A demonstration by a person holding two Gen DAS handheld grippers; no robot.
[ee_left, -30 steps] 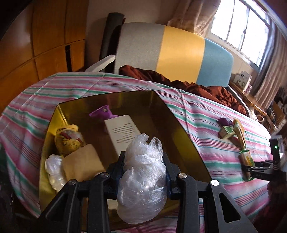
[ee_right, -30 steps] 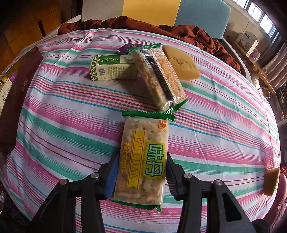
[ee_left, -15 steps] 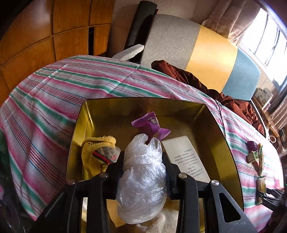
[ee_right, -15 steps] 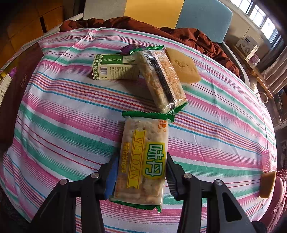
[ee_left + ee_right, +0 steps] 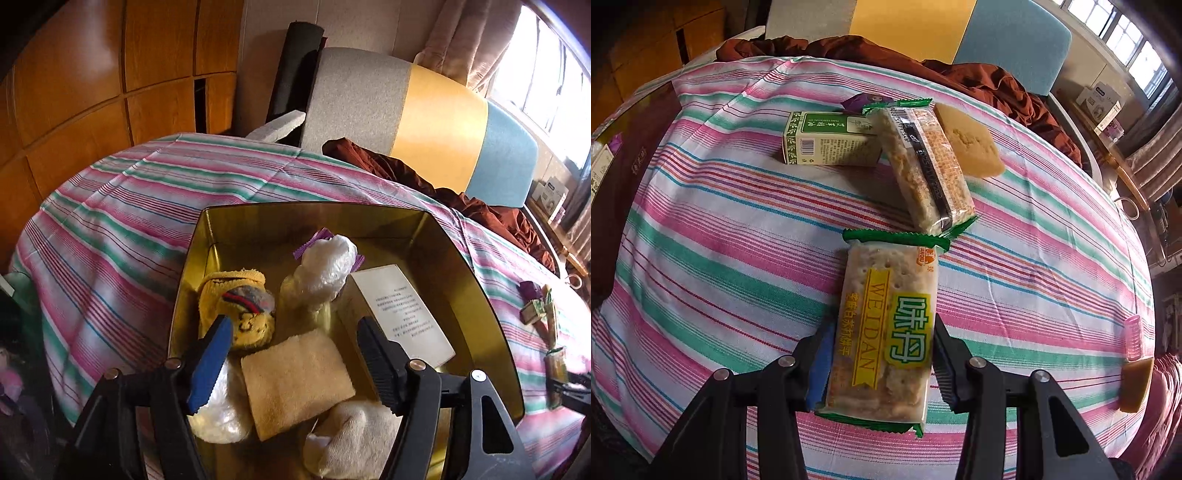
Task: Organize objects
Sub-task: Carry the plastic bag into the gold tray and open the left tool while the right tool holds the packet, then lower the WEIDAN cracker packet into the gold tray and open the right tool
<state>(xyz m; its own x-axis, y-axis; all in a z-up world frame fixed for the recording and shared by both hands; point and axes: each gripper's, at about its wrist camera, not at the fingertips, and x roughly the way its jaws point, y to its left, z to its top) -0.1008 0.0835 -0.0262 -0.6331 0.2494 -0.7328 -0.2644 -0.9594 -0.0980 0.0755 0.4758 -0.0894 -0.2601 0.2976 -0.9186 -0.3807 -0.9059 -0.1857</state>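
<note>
My left gripper (image 5: 295, 343) hangs over the gold tin (image 5: 314, 212), its jaws opening with nothing between them. The clear plastic bag (image 5: 325, 266) now lies inside the tin, beyond the fingers, beside a yellow plush toy (image 5: 236, 306), a tan sponge (image 5: 295, 384) and a white card (image 5: 402, 310). In the right wrist view my right gripper (image 5: 882, 358) is shut on a green-edged cracker pack (image 5: 886, 325) on the striped cloth. Past it lie a second cracker pack (image 5: 923, 166), a green box (image 5: 827, 138) and a yellow sponge (image 5: 967, 140).
A purple wrapper (image 5: 317, 240) and white bundles (image 5: 351, 435) also fill the tin. A striped chair back (image 5: 424, 118) with brown cloth (image 5: 406, 173) stands behind the table. A pink clip (image 5: 1132, 338) and a tan block (image 5: 1136, 384) lie at the right table edge.
My left gripper's jaws have spread apart and let go of the plastic bag, which dropped into the tin. The left view shifted further over the tin. The right gripper stays still on the cracker pack.
</note>
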